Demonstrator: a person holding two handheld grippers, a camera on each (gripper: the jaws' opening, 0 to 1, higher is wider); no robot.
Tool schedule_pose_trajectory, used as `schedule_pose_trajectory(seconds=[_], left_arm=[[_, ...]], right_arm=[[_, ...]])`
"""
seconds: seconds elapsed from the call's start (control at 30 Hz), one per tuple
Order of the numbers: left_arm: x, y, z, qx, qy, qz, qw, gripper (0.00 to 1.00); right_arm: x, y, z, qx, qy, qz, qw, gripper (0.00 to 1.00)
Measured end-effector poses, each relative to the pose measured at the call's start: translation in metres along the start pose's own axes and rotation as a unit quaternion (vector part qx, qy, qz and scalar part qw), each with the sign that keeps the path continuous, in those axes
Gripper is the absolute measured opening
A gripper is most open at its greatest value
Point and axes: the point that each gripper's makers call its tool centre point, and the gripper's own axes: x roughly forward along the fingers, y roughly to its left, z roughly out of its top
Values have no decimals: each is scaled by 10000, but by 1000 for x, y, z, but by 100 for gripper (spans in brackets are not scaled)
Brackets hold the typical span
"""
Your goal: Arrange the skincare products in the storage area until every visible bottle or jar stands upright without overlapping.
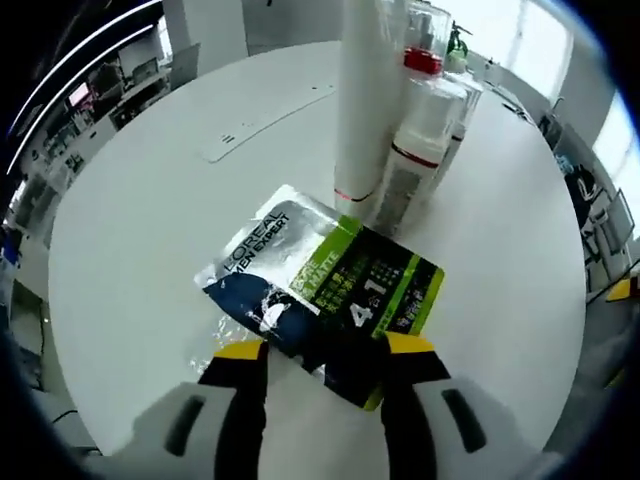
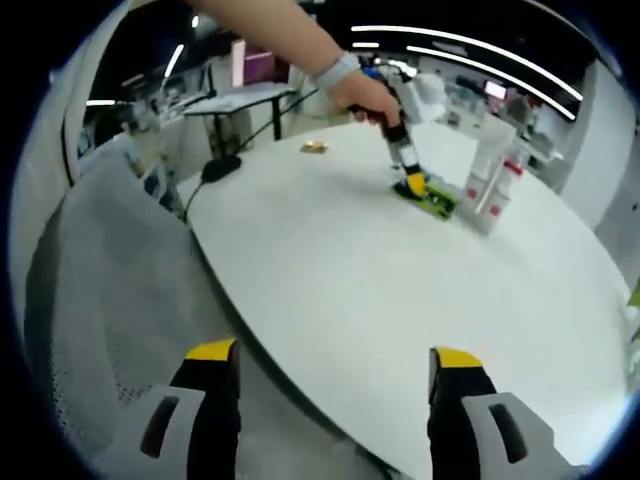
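Left tongs [image 1: 325, 358] gripping "L'OREAL MEN EXPERT" sachet [image 1: 322, 285], right tongs [image 2: 325, 370] wide, empty.

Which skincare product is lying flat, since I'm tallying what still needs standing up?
The silver, green and blue sachet, flat on the white table at the left gripper. The tall white tube and red-banded bottle behind it stand upright.

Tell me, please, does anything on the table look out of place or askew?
Yes. A flat foil sachet lies on the white table, askew, in front of the upright tubes and bottles. It is the one product not standing. The left tongs are at its near edge, jaws on either side; whether they grip it is unclear.
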Motion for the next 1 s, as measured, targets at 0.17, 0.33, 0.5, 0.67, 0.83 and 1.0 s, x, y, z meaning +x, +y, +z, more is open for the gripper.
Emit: schedule_pose_trajectory(seconds=[0.17,0.33,0.5,0.67,0.83,1.0], left_arm=[[-5,5,5,103,-151,-20,9998,39],[-2,9,10,118,-238,-92,9996,43],[6,14,9,-61,-191,-65,9998,47],[7,25,19,-463,-413,25,9981,47],[11,20,22,-562,-436,-282,9971,53],[12,28,27,-641,-547,-131,9964,50]], right_arm=[[0,0,0,-9,3,2,10000,76],[0,0,-1,-23,28,1,10000,75],[0,1,-1,-32,49,3,10000,74],[0,0,-2,-38,60,-6,10000,74],[0,1,-2,-46,77,4,10000,73],[0,1,-3,-60,103,8,9999,73]])
